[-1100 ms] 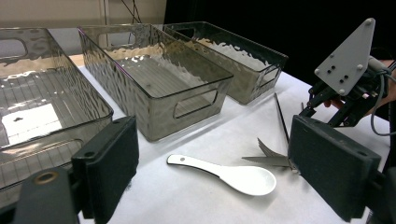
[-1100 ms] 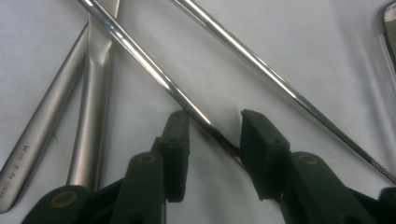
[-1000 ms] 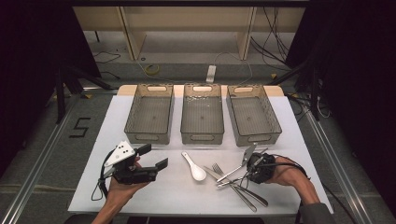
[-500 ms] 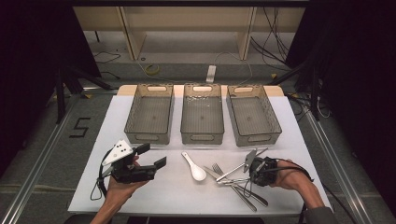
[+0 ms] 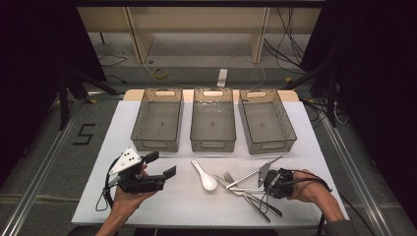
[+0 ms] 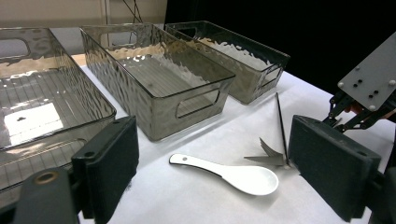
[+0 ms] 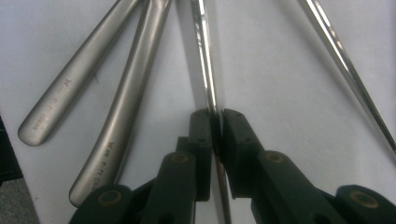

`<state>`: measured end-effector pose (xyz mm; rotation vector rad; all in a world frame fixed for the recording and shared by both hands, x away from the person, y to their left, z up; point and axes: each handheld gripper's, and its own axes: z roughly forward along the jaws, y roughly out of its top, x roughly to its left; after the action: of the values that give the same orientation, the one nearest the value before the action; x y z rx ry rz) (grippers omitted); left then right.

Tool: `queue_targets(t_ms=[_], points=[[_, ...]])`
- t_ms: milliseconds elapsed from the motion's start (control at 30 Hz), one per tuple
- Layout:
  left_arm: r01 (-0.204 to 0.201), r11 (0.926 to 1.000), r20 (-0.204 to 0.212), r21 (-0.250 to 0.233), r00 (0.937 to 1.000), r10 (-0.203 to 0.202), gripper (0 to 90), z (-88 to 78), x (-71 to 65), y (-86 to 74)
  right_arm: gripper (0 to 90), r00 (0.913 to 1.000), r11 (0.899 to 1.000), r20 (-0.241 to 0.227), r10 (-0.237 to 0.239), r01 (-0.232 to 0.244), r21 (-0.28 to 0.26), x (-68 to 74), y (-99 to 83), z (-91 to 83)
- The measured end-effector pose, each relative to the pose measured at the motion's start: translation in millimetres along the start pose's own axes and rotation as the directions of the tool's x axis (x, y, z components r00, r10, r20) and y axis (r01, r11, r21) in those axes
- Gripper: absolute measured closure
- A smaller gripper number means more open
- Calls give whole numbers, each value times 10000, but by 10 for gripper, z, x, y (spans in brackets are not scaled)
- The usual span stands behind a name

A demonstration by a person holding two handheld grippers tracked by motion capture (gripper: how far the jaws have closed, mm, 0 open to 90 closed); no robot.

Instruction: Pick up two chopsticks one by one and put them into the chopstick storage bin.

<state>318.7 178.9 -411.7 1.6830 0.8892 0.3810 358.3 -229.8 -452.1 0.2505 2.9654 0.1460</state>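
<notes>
A pile of metal cutlery (image 5: 246, 189) lies at the front right of the white table, with a white ceramic spoon (image 5: 204, 177) to its left. My right gripper (image 5: 264, 188) is down on the pile. In the right gripper view, my right gripper (image 7: 217, 116) has just been closing, and its pads now press on a thin shiny utensil handle (image 7: 205, 60) that lies flat. Two matte handles (image 7: 70, 88) lie beside it. My left gripper (image 5: 161, 164) hovers open at the front left. In its own view my left gripper (image 6: 219, 158) faces the white spoon (image 6: 233, 175) and a fork (image 6: 271, 151).
Three clear plastic bins (image 5: 213, 123) stand in a row across the far half of the table, all without contents. The right gripper's grey plate (image 6: 369, 74) shows in the left gripper view. Another thin shiny handle (image 7: 345, 60) runs to the right of the gripped one.
The right gripper has shifted slightly toward the near edge, down onto the cutlery pile. The left gripper has stayed where it was.
</notes>
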Motion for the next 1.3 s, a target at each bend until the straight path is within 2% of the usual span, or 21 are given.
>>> queue_targets(t_ms=[100, 300, 433, 633, 700, 767, 867, 933, 1000, 1100, 1133, 1167, 1200, 1233, 1267, 1300], points=[[105, 9999, 61, 9, 9999, -105, 160, 2, -3, -3, 858, 10000, 9999, -15, -86, 86, -96, 4, -12, 8], [25, 10000, 111, 96, 9999, -26, 160, 9, -14, -3, 864, 9994, 9993, -90, -348, 347, -118, 24, -25, -11], [13, 9999, 174, 133, 9998, -15, 160, 21, -21, -2, 866, 9993, 9989, 96, -357, 359, -304, 43, -15, -71], [-294, 9978, 688, 594, 9973, 253, 160, 94, -68, 11, 867, 9967, 9959, 489, -653, 682, -601, 76, 113, -252], [-586, 9941, 1000, 912, 9938, 494, 166, 139, -97, 11, 867, 9955, 9934, 565, -758, 803, -822, 94, 187, -292], [-959, 9873, 1174, 1263, 9898, 812, 169, 196, -132, 4, 867, 9932, 9910, 709, -926, 989, -906, 108, 262, -321], [-1207, 9782, 1549, 1691, 9834, 945, 174, 294, -173, 4, 867, 9911, 9885, 759, -1090, 1161, -964, 125, 357, -336], [-1525, 9677, 1798, 2006, 9768, 1166, 183, 379, -209, 7, 867, 9892, 9869, 752, -1261, 1328, -922, 129, 418, -346], [-1929, 9532, 2046, 2329, 9679, 1459, 189, 474, -254, 8, 867, 9882, 9858, 730, -1345, 1409, -910, 142, 479, -352], [-2578, 9254, 2434, 2779, 9508, 1918, 198, 608, -349, 6, 867, 9846, 9822, 779, -1565, 1634, -926, 154, 571, -354], [-2715, 9170, 2627, 2922, 9448, 1960, 202, 647, -377, 2, 867, 9834, 9809, 775, -1642, 1711, -929, 159, 601, -357], [-2896, 9072, 2747, 3052, 9389, 2073, 206, 678, -401, -7, 867, 9826, 9805, 786, -1680, 1748, -895, 165, 633, -361], [-3259, 8899, 2764, 3192, 9302, 2415, 211, 702, -421, -14, 867, 9809, 9782, 796, -1775, 1847, -951, 168, 660, -357], [-3657, 8715, 2765, 3268, 9188, 2818, 217, 721, -441, -23, 867, 9789, 9765, 821, -1869, 1943, -935, 173, 686, -359], [-3905, 8576, 2845, 3348, 9095, 3031, 223, 738, -452, -27, 867, 9788, 9762, 810, -1879, 1953, -949, 184, 710, -357], [-3973, 8545, 2901, 3347, 9062, 3077, 233, 759, -460, -30, 867, 9780, 9756, 815, -1921, 1993, -924, 190, 734, -358]])
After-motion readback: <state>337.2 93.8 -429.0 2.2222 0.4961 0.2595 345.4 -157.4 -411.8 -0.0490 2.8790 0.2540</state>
